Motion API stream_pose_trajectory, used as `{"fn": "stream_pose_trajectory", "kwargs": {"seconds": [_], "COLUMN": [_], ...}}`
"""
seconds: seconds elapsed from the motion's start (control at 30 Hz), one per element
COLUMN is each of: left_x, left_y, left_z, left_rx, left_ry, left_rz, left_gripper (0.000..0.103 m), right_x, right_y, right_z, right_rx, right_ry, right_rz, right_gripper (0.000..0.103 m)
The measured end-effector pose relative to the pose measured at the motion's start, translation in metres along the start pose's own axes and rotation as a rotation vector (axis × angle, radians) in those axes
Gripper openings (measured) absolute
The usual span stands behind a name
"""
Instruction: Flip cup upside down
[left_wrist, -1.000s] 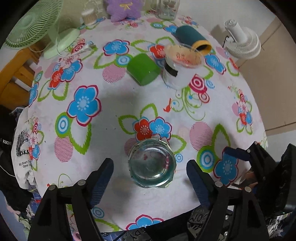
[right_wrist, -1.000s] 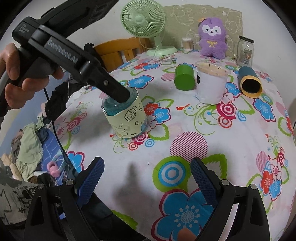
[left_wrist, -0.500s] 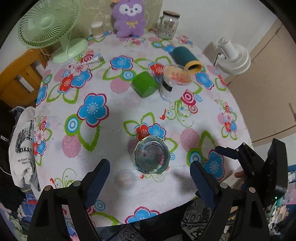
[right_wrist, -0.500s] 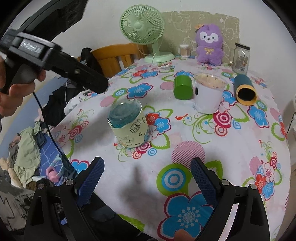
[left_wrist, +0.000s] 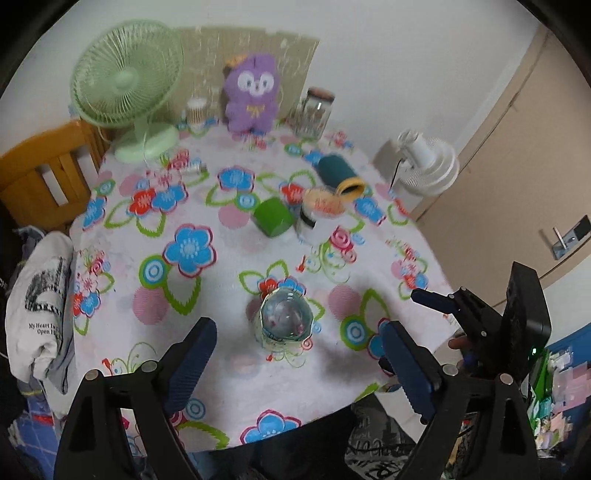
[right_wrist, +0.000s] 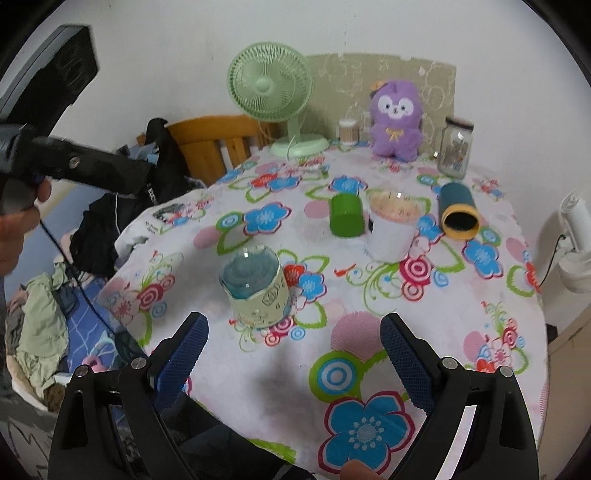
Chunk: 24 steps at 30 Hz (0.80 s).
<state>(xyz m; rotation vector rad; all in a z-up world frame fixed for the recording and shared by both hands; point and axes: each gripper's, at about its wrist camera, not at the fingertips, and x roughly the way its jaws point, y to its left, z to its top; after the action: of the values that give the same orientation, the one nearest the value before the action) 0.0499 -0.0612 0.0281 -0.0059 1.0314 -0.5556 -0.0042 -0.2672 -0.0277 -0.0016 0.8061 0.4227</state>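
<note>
A glass cup (right_wrist: 256, 290) with a pale green sleeve stands base-up on the flowered tablecloth (right_wrist: 369, 332), near the table's front left. It also shows in the left wrist view (left_wrist: 284, 319), seen from above. My left gripper (left_wrist: 299, 363) is open and empty, held above and behind the cup. My right gripper (right_wrist: 293, 358) is open and empty, low at the table's near edge, apart from the cup. The left gripper's body (right_wrist: 92, 171) shows at the left of the right wrist view.
A green cup (right_wrist: 345, 219), a white paper tub (right_wrist: 393, 230) and a teal tube (right_wrist: 458, 214) lying on its side sit mid-table. A green fan (right_wrist: 271, 86), a purple plush (right_wrist: 397, 118) and a jar (right_wrist: 454, 147) stand at the back. A wooden chair (right_wrist: 207, 142) stands left.
My left gripper has let go of the cup and pulled up and back from it. The cup stays standing on the cloth. My right gripper has drawn back slightly.
</note>
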Motion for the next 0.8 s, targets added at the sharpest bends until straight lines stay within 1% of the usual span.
{"fn": "stream_pose_trajectory", "kwargs": {"seconds": [0.1,0.13,0.17,0.23,0.3,0.43,0.5,0.6,0.67,0.73,0.8], "left_x": [-0.019,-0.025,-0.030,-0.037,-0.037,-0.033,-0.033,-0.037,-0.039,-0.039,-0.039], "left_y": [-0.006,-0.009,-0.010,-0.013,-0.013,-0.009,-0.008,-0.013,-0.017,-0.020,-0.021], "left_z": [-0.016,-0.024,-0.030,-0.045,-0.057,-0.071,-0.074,-0.080,-0.084,-0.087,-0.089], "left_rx": [0.036,0.051,0.061,0.065,0.046,-0.008,-0.020,-0.012,-0.003,0.006,0.011], "left_ry": [-0.136,-0.203,-0.260,-0.386,-0.462,-0.547,-0.585,-0.668,-0.709,-0.732,-0.738], "left_rz": [0.019,0.042,0.068,0.147,0.190,0.246,0.266,0.342,0.385,0.406,0.414], "left_gripper": [0.101,0.103,0.103,0.103,0.103,0.103,0.103,0.103,0.103,0.103,0.103], "right_x": [-0.013,-0.017,-0.021,-0.028,-0.038,-0.055,-0.062,-0.071,-0.075,-0.077,-0.077], "right_y": [0.004,0.005,0.005,0.005,0.007,0.015,0.020,0.029,0.034,0.038,0.042], "right_z": [0.006,0.007,0.009,0.013,0.016,0.021,0.023,0.025,0.027,0.027,0.028], "right_rx": [0.011,0.019,0.031,0.053,0.068,0.073,0.072,0.063,0.061,0.064,0.062], "right_ry": [-0.049,-0.068,-0.089,-0.129,-0.184,-0.270,-0.310,-0.372,-0.409,-0.426,-0.430], "right_rz": [-0.043,-0.058,-0.070,-0.092,-0.125,-0.185,-0.228,-0.285,-0.303,-0.307,-0.306], "right_gripper": [0.096,0.096,0.096,0.097,0.102,0.103,0.103,0.103,0.103,0.103,0.103]}}
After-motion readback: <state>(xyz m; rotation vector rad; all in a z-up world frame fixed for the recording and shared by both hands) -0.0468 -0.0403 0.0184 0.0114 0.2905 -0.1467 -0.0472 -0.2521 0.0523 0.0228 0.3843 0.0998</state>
